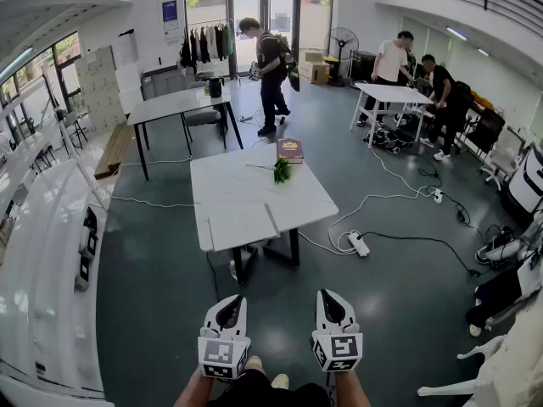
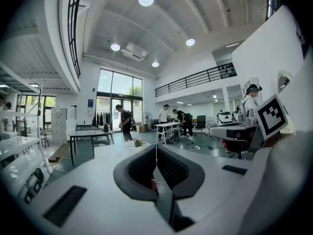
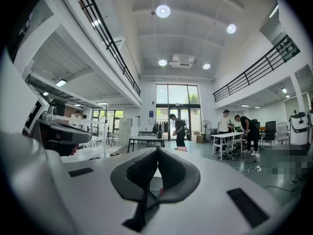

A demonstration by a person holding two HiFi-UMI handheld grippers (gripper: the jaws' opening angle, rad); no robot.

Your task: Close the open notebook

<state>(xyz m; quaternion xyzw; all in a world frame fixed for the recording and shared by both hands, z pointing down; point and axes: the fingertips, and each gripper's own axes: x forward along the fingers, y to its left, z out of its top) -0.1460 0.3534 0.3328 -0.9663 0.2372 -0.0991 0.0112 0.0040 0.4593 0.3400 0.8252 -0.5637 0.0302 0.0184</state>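
A dark red notebook (image 1: 290, 149) lies flat at the far right corner of the white table (image 1: 246, 206), its cover up, so it looks closed. A small green plant sprig (image 1: 282, 171) lies just in front of it. My left gripper (image 1: 234, 298) and right gripper (image 1: 324, 294) hang side by side low in the head view, well short of the table, over the floor. Both have their jaws together with nothing between them. In the right gripper view, the right gripper (image 3: 157, 152) points level at the notebook (image 3: 182, 149) far ahead. In the left gripper view, the left gripper (image 2: 156, 149) faces the table (image 2: 117, 150).
Several people stand at other tables (image 1: 390, 93) at the back of the hall. A power strip (image 1: 359, 244) and cables cross the floor right of my table. White shelving (image 1: 42, 253) runs along the left, and a second table (image 1: 174, 104) stands behind.
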